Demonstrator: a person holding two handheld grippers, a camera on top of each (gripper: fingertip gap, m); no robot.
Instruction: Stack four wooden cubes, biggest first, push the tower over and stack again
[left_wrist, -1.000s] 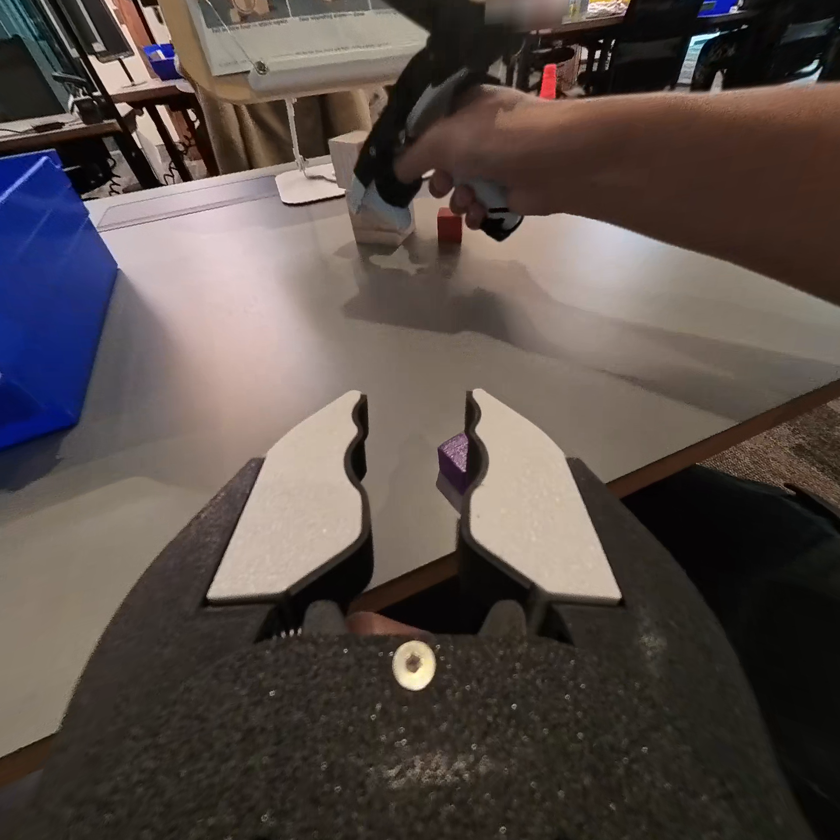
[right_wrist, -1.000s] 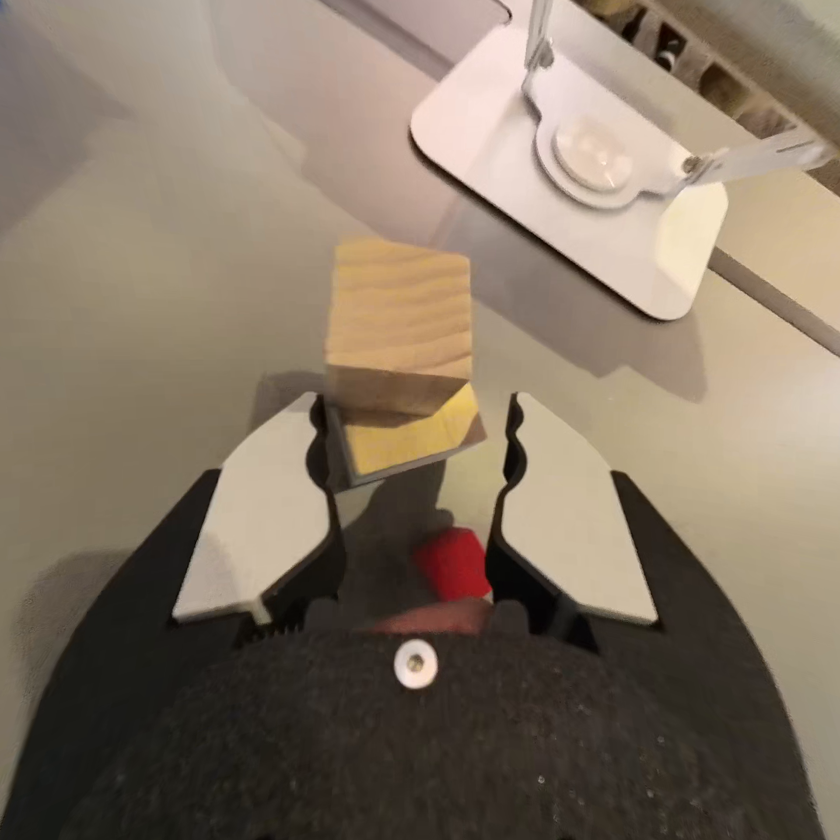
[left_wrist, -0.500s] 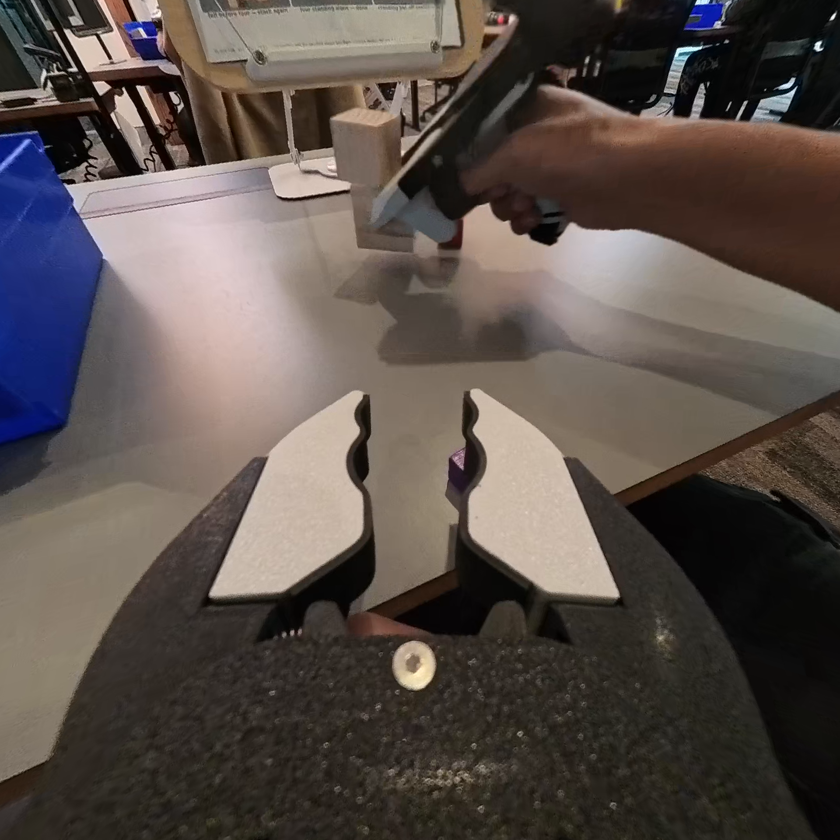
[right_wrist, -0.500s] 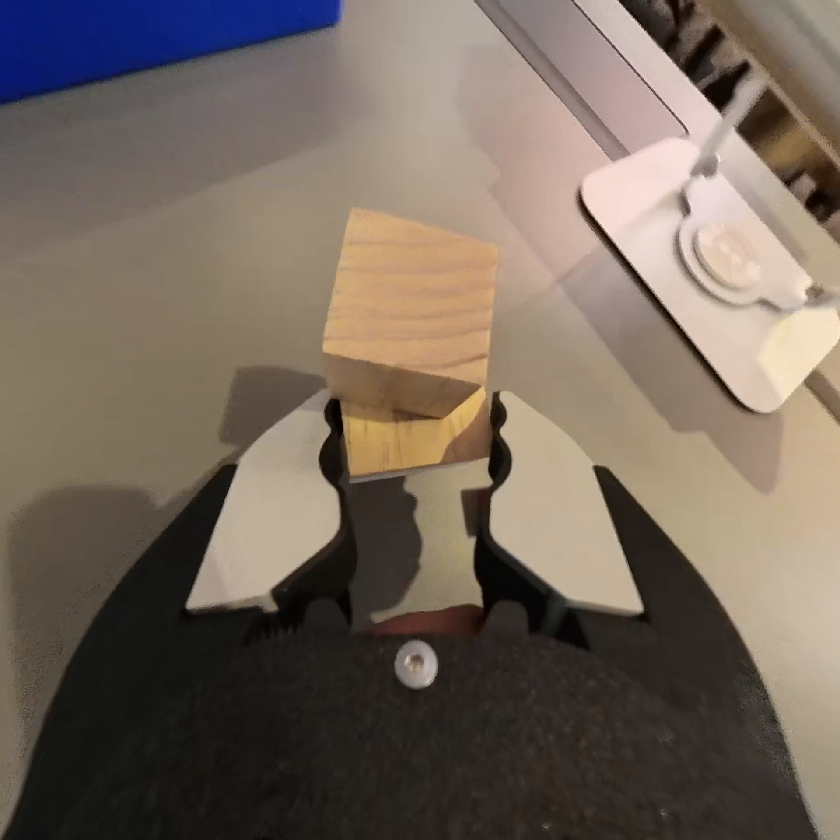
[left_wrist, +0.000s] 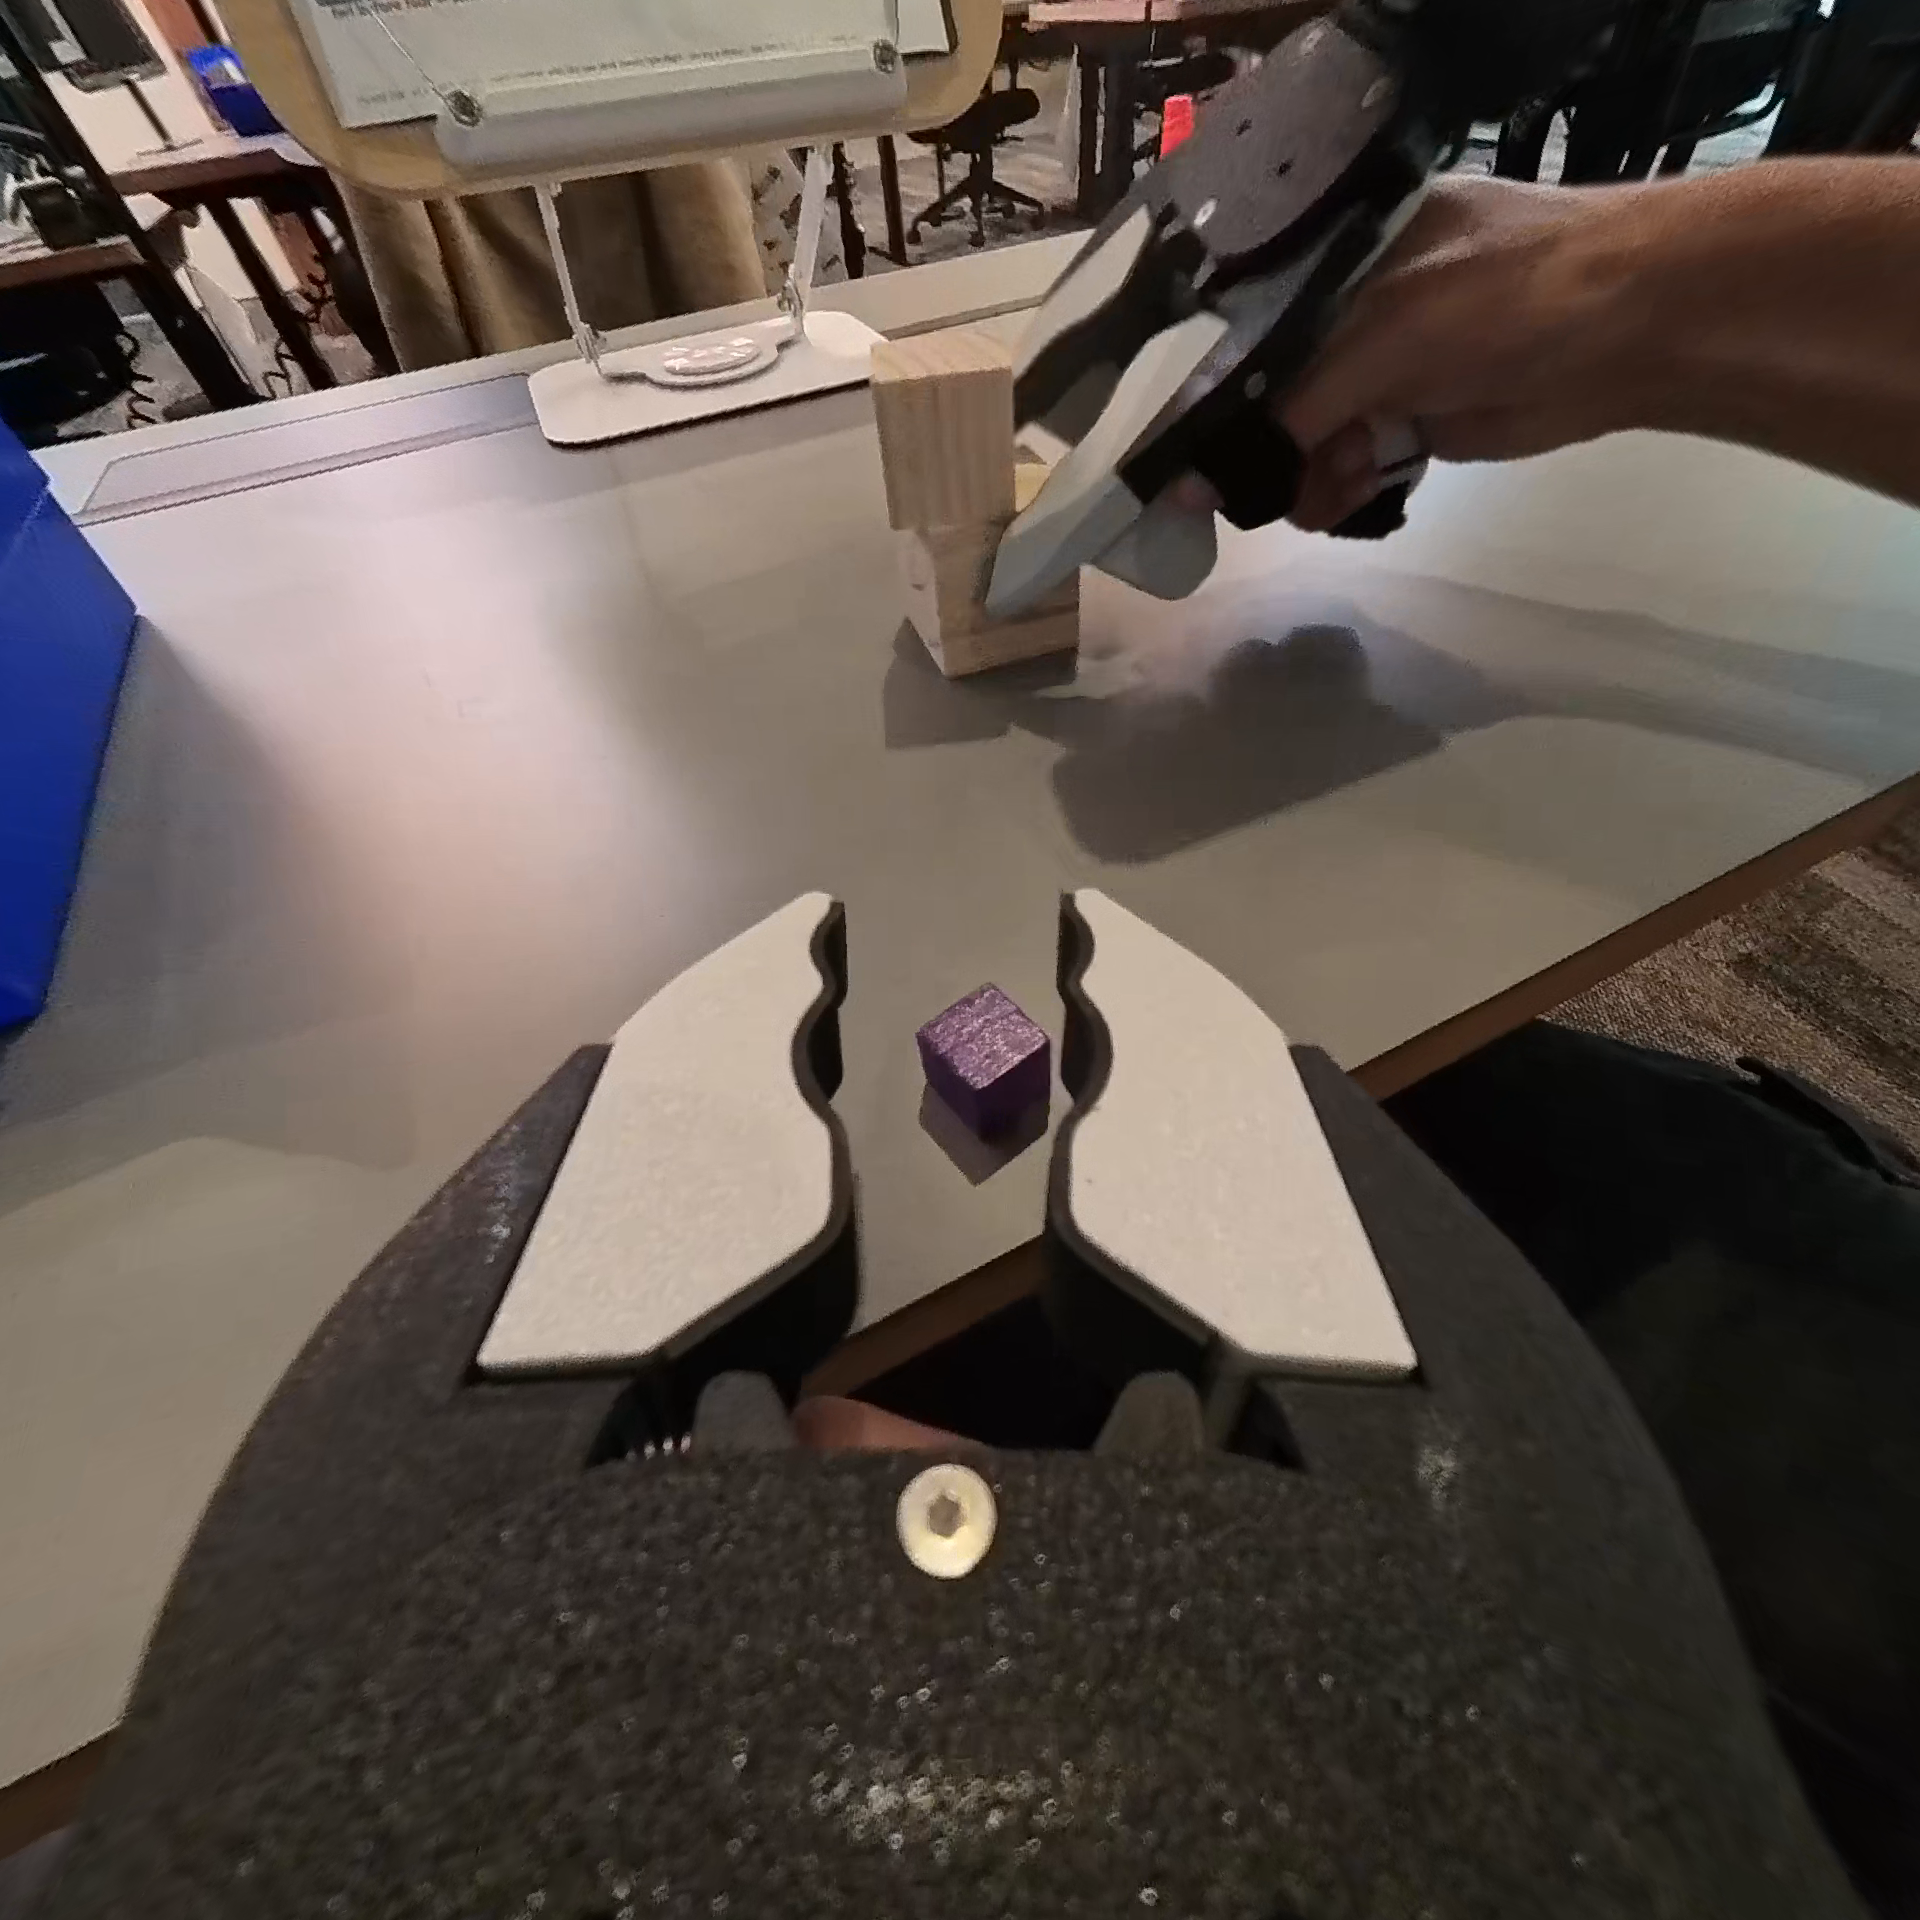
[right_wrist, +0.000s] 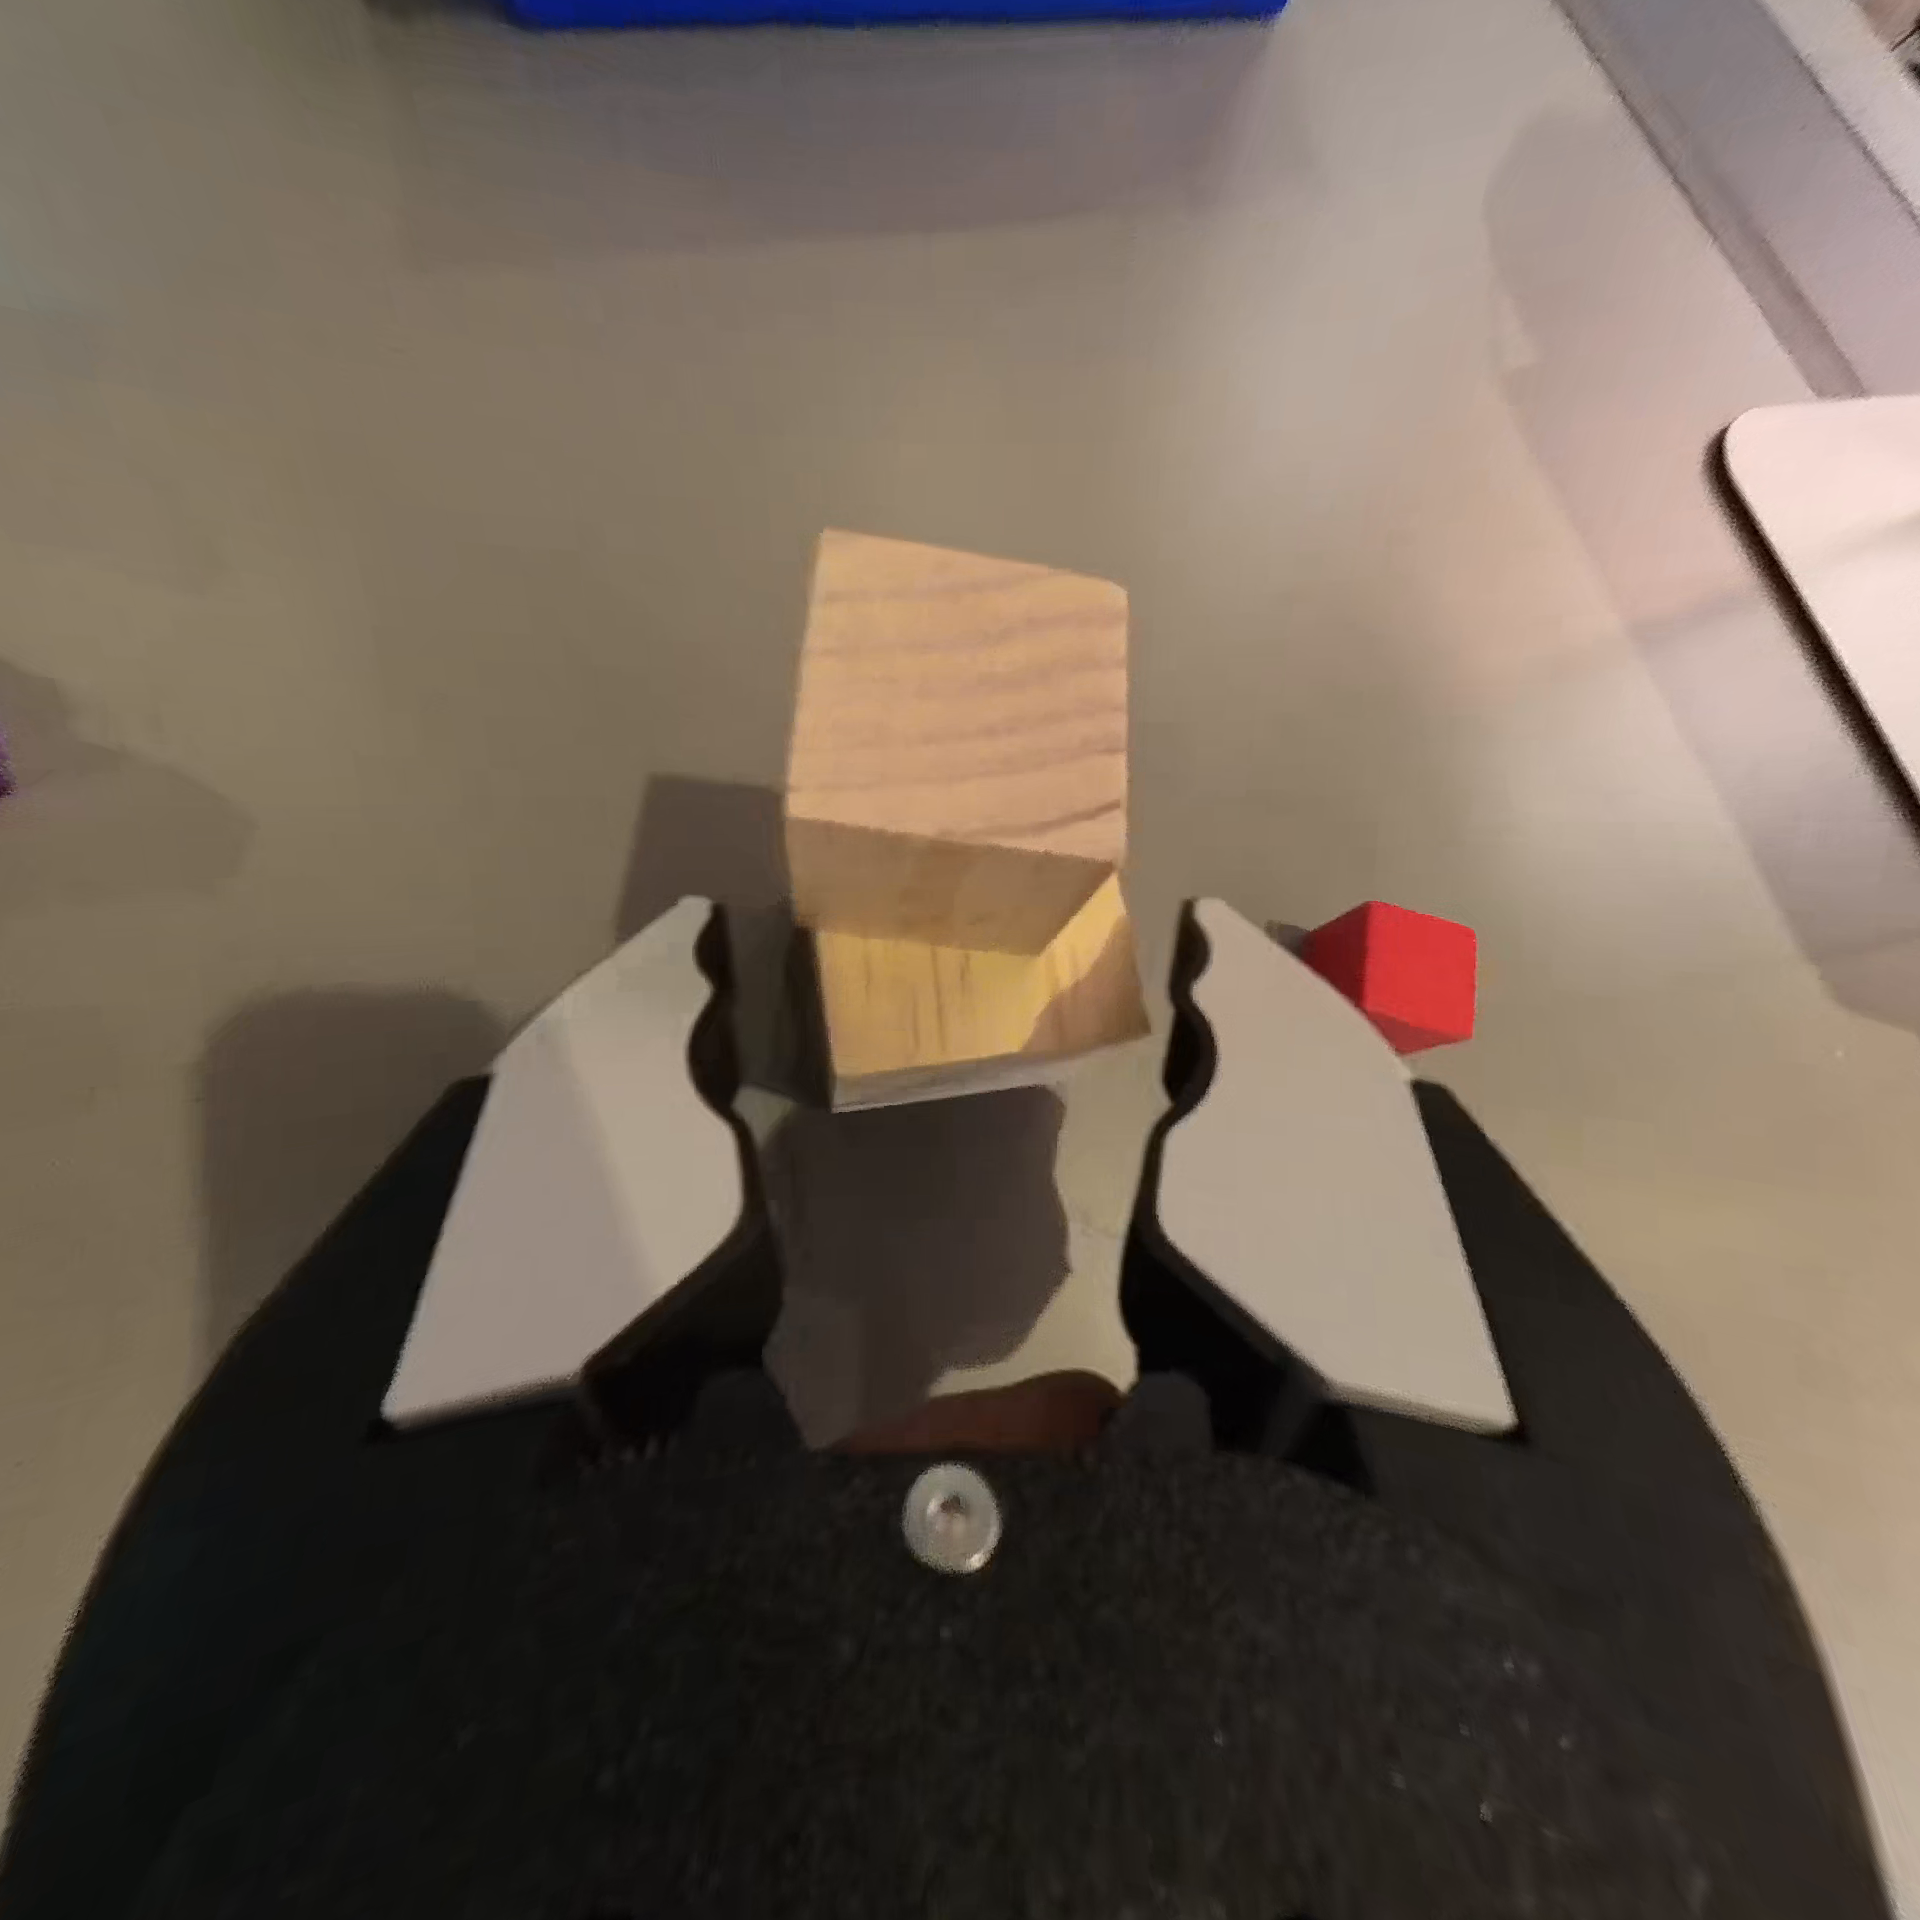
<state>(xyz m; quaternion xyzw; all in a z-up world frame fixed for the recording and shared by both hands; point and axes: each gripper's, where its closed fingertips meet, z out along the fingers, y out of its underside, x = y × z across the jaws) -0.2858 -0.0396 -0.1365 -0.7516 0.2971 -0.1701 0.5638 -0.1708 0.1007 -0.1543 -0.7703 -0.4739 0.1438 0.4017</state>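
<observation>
Two plain wooden cubes stand stacked on the grey table (left_wrist: 520, 779). The upper cube (left_wrist: 940, 436) sits turned and off-centre on the lower cube (left_wrist: 1023, 634). My right gripper (left_wrist: 1049, 582) is open and straddles the lower cube (right_wrist: 966, 1013), with a gap on each side, below the upper cube (right_wrist: 956, 707). A small red cube (right_wrist: 1392, 971) lies just right of its right finger. My left gripper (left_wrist: 951, 925) is open, with a small purple cube (left_wrist: 982, 1070) on the table between its fingers, closer to the right one, near the table's front edge.
A blue bin (left_wrist: 52, 748) stands at the left, also at the top of the right wrist view (right_wrist: 894, 8). A white stand base (left_wrist: 707, 374) holding a board sits behind the stack. A person's forearm (left_wrist: 1662, 301) reaches in from the right.
The right gripper swung round the stack, narrowed onto the lower cube, then widened again. The left gripper shifted so the purple cube shows fully between its fingers.
</observation>
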